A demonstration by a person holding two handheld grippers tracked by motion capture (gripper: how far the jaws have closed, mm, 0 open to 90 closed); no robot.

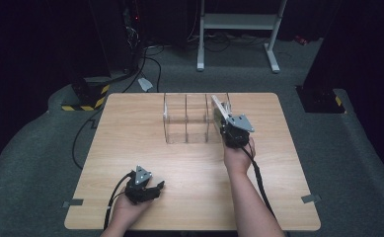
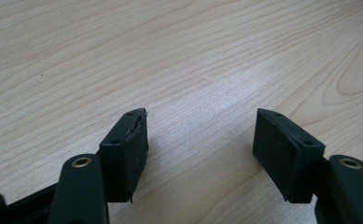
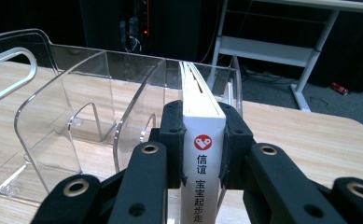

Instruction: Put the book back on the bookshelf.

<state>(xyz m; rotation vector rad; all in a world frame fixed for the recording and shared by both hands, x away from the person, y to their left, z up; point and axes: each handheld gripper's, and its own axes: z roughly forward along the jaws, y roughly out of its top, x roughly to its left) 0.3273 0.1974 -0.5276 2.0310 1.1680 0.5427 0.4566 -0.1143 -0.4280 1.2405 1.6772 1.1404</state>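
Observation:
A thin white book (image 3: pixel 202 116) with a red logo and Chinese characters on its spine is clamped between the pads of my right gripper (image 3: pixel 203 140), which is shut on it. In the high view the book (image 1: pixel 220 109) leans tilted at the rightmost slot of a clear acrylic file organizer (image 1: pixel 187 121), and my right gripper (image 1: pixel 225 128) is just in front of that slot. The organizer's curved dividers (image 3: pixel 76 93) stand to the left of the book. My left gripper (image 1: pixel 156 190) rests low near the table's front left, its jaws (image 2: pixel 200 140) open over bare wood.
The wooden table (image 1: pixel 189 168) ends close behind the organizer. Beyond it stand a white desk frame (image 1: pixel 239 22), a black base with yellow-black stripes (image 1: pixel 88 96) and floor cables. Grey tape marks (image 1: pixel 310 198) sit off the front corners.

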